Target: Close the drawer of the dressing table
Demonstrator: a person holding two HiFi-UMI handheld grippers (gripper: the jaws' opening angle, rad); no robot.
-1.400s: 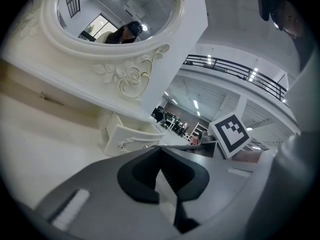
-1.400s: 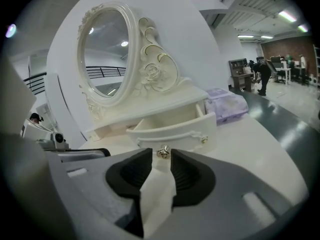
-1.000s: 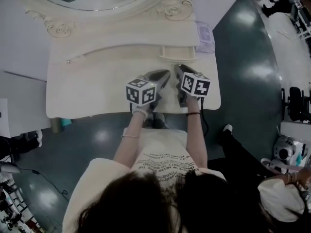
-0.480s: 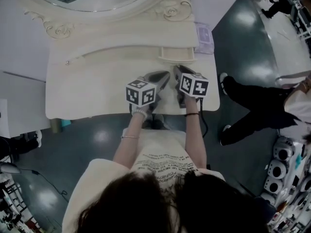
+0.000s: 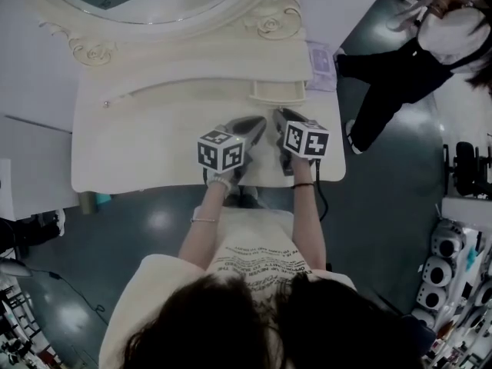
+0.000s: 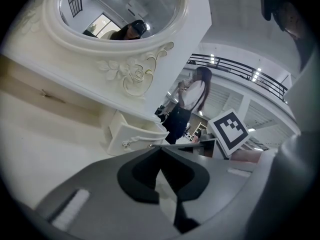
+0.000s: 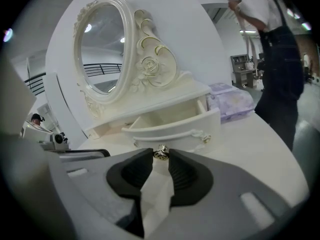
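Right gripper (image 7: 161, 157) is pinching the small round brassy metal knob (image 7: 161, 152) on the front of the little cream-white, curved-front wooden drawer (image 7: 170, 126). Its jaws are sitting only a sliver apart, with both dark pads pressing on the knob's sides. That hand is tilting the gripper nose-down toward the drawer. The right forearm (image 5: 307, 214) is reaching straight out from the body, across the front edge of the cream-white carved dressing table (image 5: 138, 144).

Left gripper (image 6: 161, 149) is hovering in front of the drawer and a bit to its left, sitting closer to level. Its jaw tips are pressing together with nothing between them, and it isn't touching the drawer. Left forearm (image 5: 204, 233) is reaching out alongside the right one.

Counting up:
- Two grippers.
- One drawer, sitting pulled out with its inside showing.
- One knob.
- One oval mirror (image 7: 100, 49) in a carved rose frame, standing right behind the drawer.
- One pale lilac box (image 7: 232, 101), lying just to the drawer's right and a bit further back.
- One bystander (image 5: 400, 68) in a white top and dark bottoms, standing on the floor off to the drawer's right, well apart from it.
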